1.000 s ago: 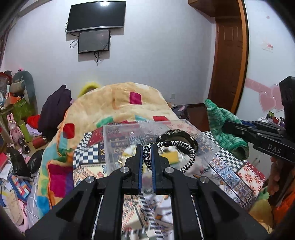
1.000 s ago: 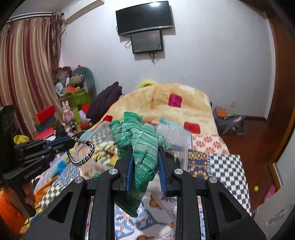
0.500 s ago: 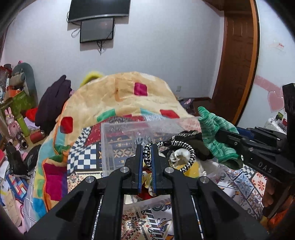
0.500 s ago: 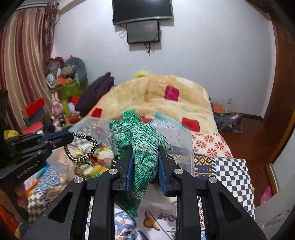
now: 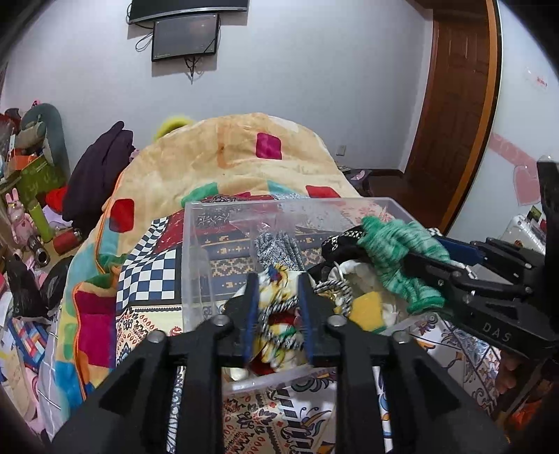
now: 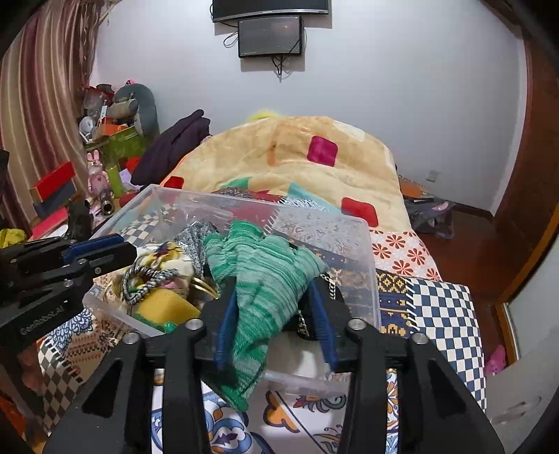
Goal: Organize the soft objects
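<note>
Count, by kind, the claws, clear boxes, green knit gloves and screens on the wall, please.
Claws: 2, left claw and right claw
Clear box: 1
Green knit glove: 1
Wall screens: 2, TV and smaller screen
Total: 6

Both grippers now hang over the clear plastic bin [image 5: 195, 251]. The left gripper [image 5: 276, 314] jaws are parted, the black-and-white braided cord loop [image 5: 279, 309] dropped inside; the right gripper [image 6: 272, 314] jaws widen around the green knitted glove [image 6: 260, 276].

A home bedroom: a bed [image 6: 436, 297] under patchwork sheets and a plush blanket [image 6: 297, 157], a wall-mounted TV [image 6: 270, 8], striped curtains [image 6: 35, 104], a wooden door [image 5: 454, 104], and toys and clothes piled on a side shelf [image 6: 115, 136].
</note>
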`<action>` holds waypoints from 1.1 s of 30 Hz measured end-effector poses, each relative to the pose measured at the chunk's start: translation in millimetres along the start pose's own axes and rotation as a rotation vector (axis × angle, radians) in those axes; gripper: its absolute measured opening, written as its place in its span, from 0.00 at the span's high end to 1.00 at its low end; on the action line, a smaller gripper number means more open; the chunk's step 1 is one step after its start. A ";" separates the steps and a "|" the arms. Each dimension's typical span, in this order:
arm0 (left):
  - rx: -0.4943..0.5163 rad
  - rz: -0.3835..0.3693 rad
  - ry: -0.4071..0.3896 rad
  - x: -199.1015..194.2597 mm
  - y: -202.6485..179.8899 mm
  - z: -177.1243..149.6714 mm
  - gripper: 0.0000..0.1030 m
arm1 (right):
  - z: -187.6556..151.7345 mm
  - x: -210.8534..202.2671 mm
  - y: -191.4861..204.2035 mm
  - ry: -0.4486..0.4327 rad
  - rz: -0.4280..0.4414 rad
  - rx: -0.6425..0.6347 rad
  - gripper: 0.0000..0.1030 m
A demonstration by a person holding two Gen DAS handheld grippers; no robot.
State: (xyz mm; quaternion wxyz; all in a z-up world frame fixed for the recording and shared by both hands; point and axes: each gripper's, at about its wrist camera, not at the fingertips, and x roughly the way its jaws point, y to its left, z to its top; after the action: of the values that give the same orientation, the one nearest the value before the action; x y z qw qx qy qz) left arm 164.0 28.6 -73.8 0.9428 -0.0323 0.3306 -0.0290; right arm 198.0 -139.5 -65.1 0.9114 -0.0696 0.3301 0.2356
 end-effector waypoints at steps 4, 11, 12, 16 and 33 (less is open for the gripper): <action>-0.003 0.006 -0.038 -15.0 0.0 2.8 0.58 | 1.0 -10.2 -3.5 -0.016 0.018 0.020 0.53; 0.003 -0.019 -0.139 -59.3 -7.3 11.6 0.49 | 8.4 -50.5 -1.0 -0.099 0.043 0.014 0.48; 0.005 -0.024 -0.156 -66.6 -8.9 12.5 0.47 | 8.6 -57.3 0.0 -0.113 0.045 0.013 0.47; 0.009 -0.055 -0.215 -95.0 -16.0 15.4 0.44 | 9.1 -83.6 3.8 -0.176 0.034 0.010 0.43; 0.016 -0.055 -0.391 -174.1 -37.9 -8.1 0.06 | -13.7 -152.3 14.8 -0.364 0.041 0.007 0.13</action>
State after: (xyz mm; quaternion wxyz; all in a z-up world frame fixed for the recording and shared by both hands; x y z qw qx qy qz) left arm 22.0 3.7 31.1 0.9881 -0.0388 0.1399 -0.0507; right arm 81.0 -188.8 21.3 0.9514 -0.0159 0.1619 0.2615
